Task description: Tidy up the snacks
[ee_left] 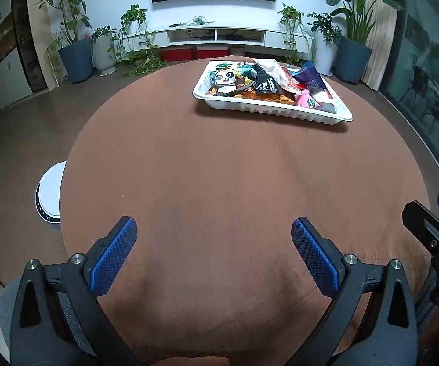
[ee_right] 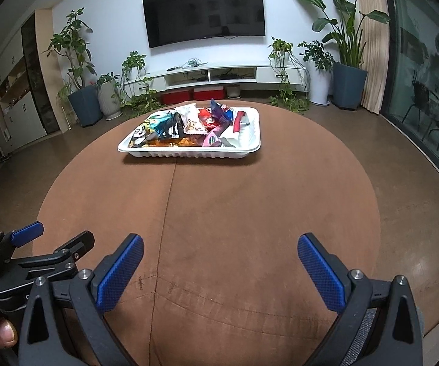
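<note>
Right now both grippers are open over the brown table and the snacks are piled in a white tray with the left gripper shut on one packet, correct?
Not quite: the left gripper is open and holds nothing, as the left wrist view shows. The rest stands: right gripper open over the brown table, snacks piled in the white tray.

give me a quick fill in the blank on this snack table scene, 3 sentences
1. The snack packets lie piled in a white ____ on the brown table.
2. Both the left gripper and the right gripper are ____, holding nothing.
3. The packet at the pile's left end shows a cartoon ____.

Missing words: tray; open; panda
</note>
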`<move>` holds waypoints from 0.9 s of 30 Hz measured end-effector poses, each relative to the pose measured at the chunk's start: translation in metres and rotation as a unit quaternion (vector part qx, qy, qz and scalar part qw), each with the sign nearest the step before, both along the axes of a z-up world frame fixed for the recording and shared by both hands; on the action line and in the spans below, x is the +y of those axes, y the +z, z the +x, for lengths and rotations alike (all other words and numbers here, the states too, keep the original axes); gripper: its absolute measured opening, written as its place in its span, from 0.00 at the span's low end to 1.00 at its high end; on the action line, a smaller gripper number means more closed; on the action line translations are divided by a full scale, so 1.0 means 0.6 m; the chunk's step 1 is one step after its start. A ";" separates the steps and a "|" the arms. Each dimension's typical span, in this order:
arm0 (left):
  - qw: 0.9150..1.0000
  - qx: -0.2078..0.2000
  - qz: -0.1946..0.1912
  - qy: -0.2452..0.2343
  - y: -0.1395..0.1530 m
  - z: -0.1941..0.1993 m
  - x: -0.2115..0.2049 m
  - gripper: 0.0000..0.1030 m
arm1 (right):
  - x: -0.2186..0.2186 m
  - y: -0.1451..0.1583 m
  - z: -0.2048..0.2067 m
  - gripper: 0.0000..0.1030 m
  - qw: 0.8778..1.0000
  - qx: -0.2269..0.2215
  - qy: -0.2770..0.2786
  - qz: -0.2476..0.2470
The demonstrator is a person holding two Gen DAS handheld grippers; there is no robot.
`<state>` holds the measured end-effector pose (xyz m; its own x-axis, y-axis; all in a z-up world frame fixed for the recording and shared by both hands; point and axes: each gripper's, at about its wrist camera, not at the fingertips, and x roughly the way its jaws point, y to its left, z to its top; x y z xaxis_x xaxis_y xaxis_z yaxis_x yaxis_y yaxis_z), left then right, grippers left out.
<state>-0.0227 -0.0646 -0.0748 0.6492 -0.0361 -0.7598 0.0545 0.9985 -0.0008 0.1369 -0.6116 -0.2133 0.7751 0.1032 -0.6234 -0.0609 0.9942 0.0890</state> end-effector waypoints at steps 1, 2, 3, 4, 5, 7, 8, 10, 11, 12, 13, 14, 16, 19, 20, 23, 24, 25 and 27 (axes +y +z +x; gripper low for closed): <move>1.000 0.000 0.000 0.000 -0.001 0.000 -0.001 0.99 | 0.000 -0.001 0.000 1.00 1.000 0.001 0.000 0.000; 1.000 0.001 0.000 -0.001 -0.002 0.002 -0.001 0.99 | -0.001 -0.002 0.001 1.00 1.000 0.001 0.000 0.000; 1.000 0.001 0.000 -0.002 -0.002 0.003 -0.002 0.99 | -0.001 -0.002 0.001 1.00 1.000 0.002 0.000 0.000; 1.000 0.001 0.000 -0.002 -0.003 0.001 -0.003 0.99 | -0.001 -0.002 0.000 1.00 1.000 0.001 0.000 0.000; 1.000 0.001 0.000 -0.002 -0.003 0.002 -0.003 0.99 | 0.000 -0.002 0.000 1.00 1.000 0.001 0.000 0.000; 1.000 0.001 0.000 -0.002 -0.003 0.003 -0.004 0.99 | 0.000 -0.002 0.000 1.00 1.000 0.001 0.000 0.000; 1.000 0.001 0.000 -0.002 -0.004 0.005 -0.005 0.99 | -0.001 -0.003 0.000 1.00 1.000 0.001 0.000 0.000; 1.000 0.001 0.000 -0.002 -0.003 0.003 -0.004 0.99 | -0.001 -0.003 0.000 1.00 1.000 0.002 0.000 0.000; 1.000 0.002 0.001 -0.001 -0.004 0.003 -0.005 0.99 | -0.001 -0.003 0.000 1.00 1.000 0.002 0.000 -0.001; 1.000 0.001 0.003 -0.001 -0.005 0.004 -0.005 0.99 | -0.001 -0.003 0.000 1.00 1.000 0.002 0.001 -0.001; 1.000 0.001 0.004 -0.001 -0.005 0.003 -0.006 0.99 | -0.001 -0.002 0.002 1.00 1.000 0.002 0.001 -0.001; 1.000 0.002 0.003 -0.001 -0.005 0.004 -0.006 0.99 | -0.001 -0.002 0.002 1.00 1.000 0.002 0.001 -0.001; 1.000 0.001 0.003 0.000 -0.005 0.003 -0.007 0.99 | 0.000 -0.002 0.002 1.00 1.000 0.002 0.000 -0.001; 1.000 0.001 0.004 -0.001 -0.006 0.005 -0.008 0.99 | 0.000 -0.003 0.002 1.00 1.000 0.003 0.001 -0.001; 1.000 0.001 0.003 -0.001 -0.006 0.003 -0.008 0.99 | 0.000 -0.005 0.003 1.00 1.000 0.003 0.001 -0.002; 1.000 0.001 0.004 -0.001 -0.008 0.003 -0.009 0.99 | 0.000 -0.004 0.003 1.00 1.000 0.003 0.001 -0.001; 1.000 0.001 0.003 -0.002 -0.008 0.002 -0.009 0.99 | 0.000 -0.004 0.003 1.00 1.000 0.003 0.001 -0.001; 1.000 0.001 0.002 -0.001 -0.008 0.000 -0.008 0.99 | 0.000 -0.004 0.003 1.00 1.000 0.003 0.001 -0.002; 1.000 0.001 0.003 -0.001 -0.009 0.000 -0.008 0.99 | -0.001 -0.005 0.003 1.00 1.000 0.003 0.001 -0.002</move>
